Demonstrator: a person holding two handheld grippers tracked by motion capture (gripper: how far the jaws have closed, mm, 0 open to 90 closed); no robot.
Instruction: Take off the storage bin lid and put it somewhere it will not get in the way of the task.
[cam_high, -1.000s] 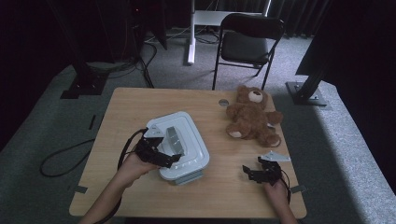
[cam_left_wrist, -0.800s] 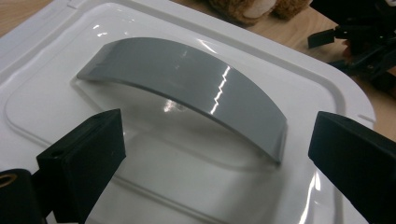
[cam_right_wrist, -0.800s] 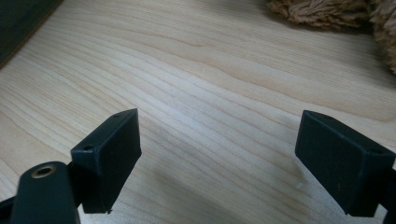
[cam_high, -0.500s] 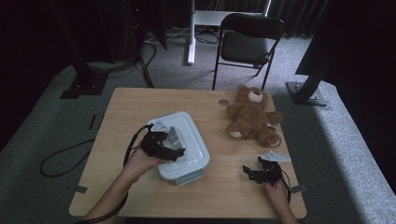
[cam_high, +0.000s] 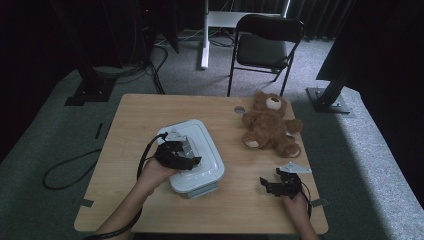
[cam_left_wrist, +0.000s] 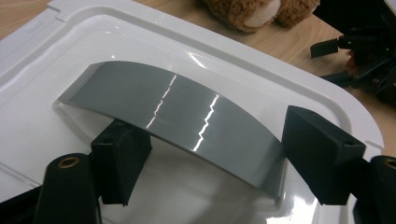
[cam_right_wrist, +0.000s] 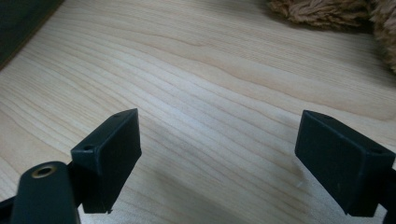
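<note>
The white plastic container (cam_high: 192, 157) lies a little left of the middle of the tabletop (cam_high: 150, 112), its lid on and its long side running away from the person at a slight slant. A grey arched handle (cam_left_wrist: 187, 126) spans the recessed middle of the lid (cam_left_wrist: 299, 79).

The left gripper (cam_high: 182, 159) hovers over that lid, held by the left hand (cam_high: 152, 172), which comes in from the bottom edge. In the left gripper view its two black jaws straddle the handle: one pad (cam_left_wrist: 122, 158) sits tucked under the near edge of the arch, the other (cam_left_wrist: 322, 156) stands at the handle's far end, close against it. The jaws have just been closing with the handle between them; whether both pads already press on it I cannot tell, and a sliver of gap seems to remain at the right-hand pad.

The right gripper (cam_high: 276, 184) rests low over the bare wood near the tabletop's right front corner, well apart from the container, in the right hand (cam_high: 296, 205). Its jaws stand spread wide, with nothing between them but wood grain.

A brown teddy bear (cam_high: 270, 125) lies on its back at the far right of the tabletop, between the container and the right edge. Behind the tabletop stands a dark folding chair (cam_high: 265, 42) on the grey carpet.
</note>
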